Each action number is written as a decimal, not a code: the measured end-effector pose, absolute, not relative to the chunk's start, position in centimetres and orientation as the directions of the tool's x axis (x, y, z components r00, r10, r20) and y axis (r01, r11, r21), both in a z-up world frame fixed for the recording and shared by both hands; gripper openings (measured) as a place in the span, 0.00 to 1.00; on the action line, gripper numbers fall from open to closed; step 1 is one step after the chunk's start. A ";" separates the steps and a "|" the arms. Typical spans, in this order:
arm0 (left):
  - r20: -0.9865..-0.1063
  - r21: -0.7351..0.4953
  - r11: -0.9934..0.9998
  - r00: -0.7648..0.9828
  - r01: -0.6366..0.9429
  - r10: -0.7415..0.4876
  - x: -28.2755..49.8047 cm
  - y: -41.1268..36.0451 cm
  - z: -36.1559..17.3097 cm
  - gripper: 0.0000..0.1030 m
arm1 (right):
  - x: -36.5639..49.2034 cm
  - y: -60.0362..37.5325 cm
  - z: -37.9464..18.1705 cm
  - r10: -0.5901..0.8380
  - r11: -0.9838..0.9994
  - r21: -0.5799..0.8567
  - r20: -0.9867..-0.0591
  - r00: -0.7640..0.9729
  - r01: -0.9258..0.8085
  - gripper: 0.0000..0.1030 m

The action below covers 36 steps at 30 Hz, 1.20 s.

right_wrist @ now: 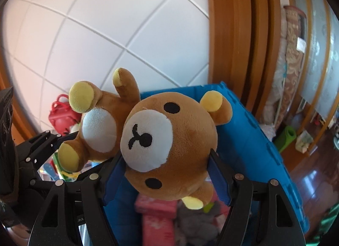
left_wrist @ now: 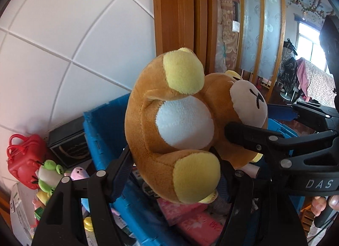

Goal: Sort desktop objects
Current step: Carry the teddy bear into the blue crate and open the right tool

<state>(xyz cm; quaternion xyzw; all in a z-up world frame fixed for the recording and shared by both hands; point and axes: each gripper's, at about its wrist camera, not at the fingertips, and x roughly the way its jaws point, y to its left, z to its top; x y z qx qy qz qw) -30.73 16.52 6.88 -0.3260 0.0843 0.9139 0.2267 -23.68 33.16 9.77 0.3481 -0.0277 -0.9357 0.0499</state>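
Both grippers are carrying one brown plush bear [right_wrist: 169, 150] in the air, just above a blue crate [right_wrist: 250, 135] near the white tiled wall [left_wrist: 63, 44]. The right gripper [right_wrist: 167, 174] is clamping the bear's head, pads pressing into both sides. The left gripper [left_wrist: 173, 167] is squeezing the body w/ legs sticking out toward the camera.

Inside the crate, pink boxes [left_wrist: 197, 222] and other soft stuff are lying below the bear. At far left, a red bag [left_wrist: 23, 157] and a green plush [left_wrist: 49, 174] are sitting outside the crate.

Judgement: placing step. Both hands should probably be lowering together, keeping the bear inside the crate walls, then releasing both sides at approx. the same time so it isn't swinging off one grip.
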 end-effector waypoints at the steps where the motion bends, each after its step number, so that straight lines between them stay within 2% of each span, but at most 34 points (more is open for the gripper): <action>1: -0.651 0.001 -0.885 -0.672 -0.466 0.354 -31.6 17.3 6.5 0.66 | -23.9 33.7 9.4 -0.117 -0.993 0.093 -0.657 -0.745 0.073 0.71; 13: -0.794 -0.012 -0.906 -0.547 -0.423 0.266 -37.6 22.9 2.4 0.68 | -30.4 39.3 4.6 -0.179 -0.981 0.189 -0.744 -0.644 0.054 0.72; 16: -0.820 -0.018 -0.915 -0.518 -0.402 0.244 -38.2 23.4 1.4 0.68 | -31.6 40.0 3.3 -0.201 -0.975 0.217 -0.758 -0.620 0.050 0.70; 24: -0.869 -0.013 -0.927 -0.455 -0.375 0.197 -38.3 22.9 -0.1 0.68 | -32.4 40.2 1.7 -0.144 -0.986 0.167 -0.799 -0.584 0.015 0.71; 32: -0.868 -0.011 -0.924 -0.455 -0.382 0.199 -36.2 20.8 0.7 0.68 | -31.1 39.7 2.8 -0.089 -0.993 0.115 -0.806 -0.586 -0.006 0.98; 36: -0.852 -0.021 -0.921 -0.476 -0.389 0.220 -34.1 19.3 2.3 0.68 | -28.9 38.6 4.7 -0.069 -0.996 0.091 -0.784 -0.617 -0.005 1.00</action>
